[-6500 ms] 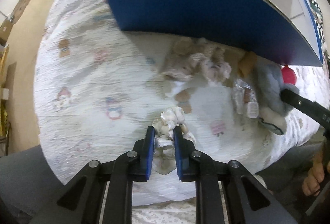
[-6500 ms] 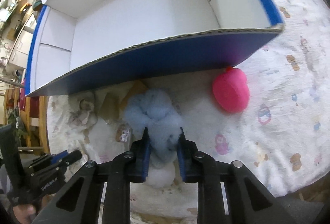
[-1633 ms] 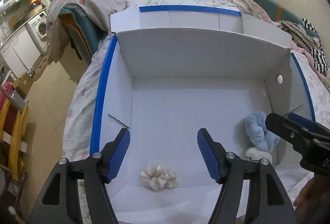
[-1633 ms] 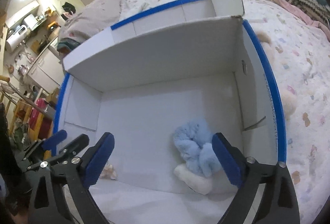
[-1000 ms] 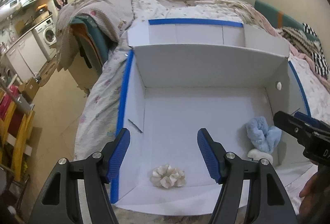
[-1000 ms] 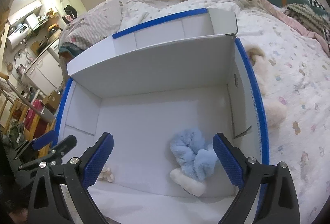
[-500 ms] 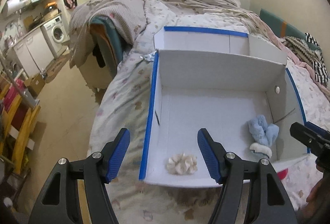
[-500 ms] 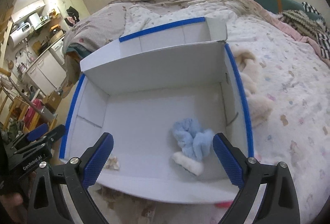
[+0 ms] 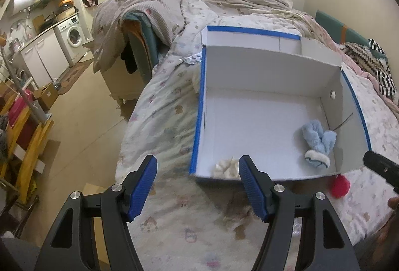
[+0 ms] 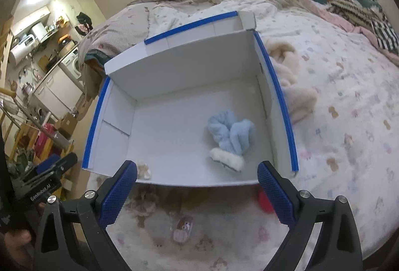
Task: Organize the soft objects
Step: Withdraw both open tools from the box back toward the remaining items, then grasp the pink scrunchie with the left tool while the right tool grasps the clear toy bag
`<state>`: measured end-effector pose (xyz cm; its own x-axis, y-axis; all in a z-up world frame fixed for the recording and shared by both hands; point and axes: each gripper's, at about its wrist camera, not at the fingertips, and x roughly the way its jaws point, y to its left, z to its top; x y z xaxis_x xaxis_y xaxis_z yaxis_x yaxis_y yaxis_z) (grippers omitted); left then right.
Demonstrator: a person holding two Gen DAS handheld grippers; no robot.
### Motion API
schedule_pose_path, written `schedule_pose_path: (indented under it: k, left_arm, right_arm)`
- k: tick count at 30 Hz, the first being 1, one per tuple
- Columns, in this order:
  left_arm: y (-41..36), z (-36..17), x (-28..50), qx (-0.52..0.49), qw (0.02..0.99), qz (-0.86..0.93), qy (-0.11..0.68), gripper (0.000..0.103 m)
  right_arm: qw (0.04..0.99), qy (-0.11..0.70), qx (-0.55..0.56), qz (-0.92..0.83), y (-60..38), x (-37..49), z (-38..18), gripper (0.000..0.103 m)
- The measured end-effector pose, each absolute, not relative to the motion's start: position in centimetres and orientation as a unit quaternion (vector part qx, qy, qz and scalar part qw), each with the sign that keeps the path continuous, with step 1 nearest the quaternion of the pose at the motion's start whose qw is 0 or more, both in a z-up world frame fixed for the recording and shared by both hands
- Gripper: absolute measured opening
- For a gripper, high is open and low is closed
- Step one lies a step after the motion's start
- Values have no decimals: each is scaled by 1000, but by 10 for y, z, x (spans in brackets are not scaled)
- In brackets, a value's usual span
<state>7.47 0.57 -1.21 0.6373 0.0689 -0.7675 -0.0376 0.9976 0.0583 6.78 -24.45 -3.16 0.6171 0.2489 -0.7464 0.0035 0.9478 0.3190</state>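
The bed (image 10: 349, 101) fills both views, covered by a pale quilt with small printed figures. On it stands the box (image 10: 174, 71), white inside with blue tape on its rims, open at the top. Both claws hang above and in front of its near wall, looking down into it.

The left claw (image 9: 197, 181) is spread wide and empty; the right claw (image 10: 197, 192) is the same, its blue pads far apart with nothing between them.

The toys not yet boxed lie on the quilt in the strip between the box's near wall and the claws, so the next reach likely goes down and slightly forward, not into the box. The red ball (image 10: 264, 198) sits just outside the box's near right corner, just inside the right claw's right finger, so the right hand is nearer to it. The small stuffed animal (image 10: 144, 203), greyish pink and crumpled, lies just outside the near wall close to the right claw's left finger. Nearer the camera, between the right fingers, lies a little clear packet (image 10: 183, 228) with its long axis running away from the claw.

Already in the box: a fluffy blue mitten (image 10: 230, 138) with a white cuff, near the right wall, and a small cream ruffled piece (image 9: 225, 166) by the near wall.
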Motion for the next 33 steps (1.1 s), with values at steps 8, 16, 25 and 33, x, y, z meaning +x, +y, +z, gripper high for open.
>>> schedule_pose_path:
  k: [8, 16, 25, 33]
  left_arm:
    - [22, -28, 64, 15, 891, 48, 451, 65]
    - [35, -63, 66, 5, 865, 68, 497, 65]
    - [43, -84, 80, -28, 842, 83, 533, 65]
    - [14, -101, 89, -43, 826, 11, 562, 65]
  right_arm:
    - [879, 451, 142, 62, -249, 52, -40, 103]
    - [847, 518, 116, 29, -250, 47, -72, 103]
    - [826, 540, 157, 17, -263, 51, -88, 103]
    - [809, 560, 180, 25, -258, 64, -102, 103]
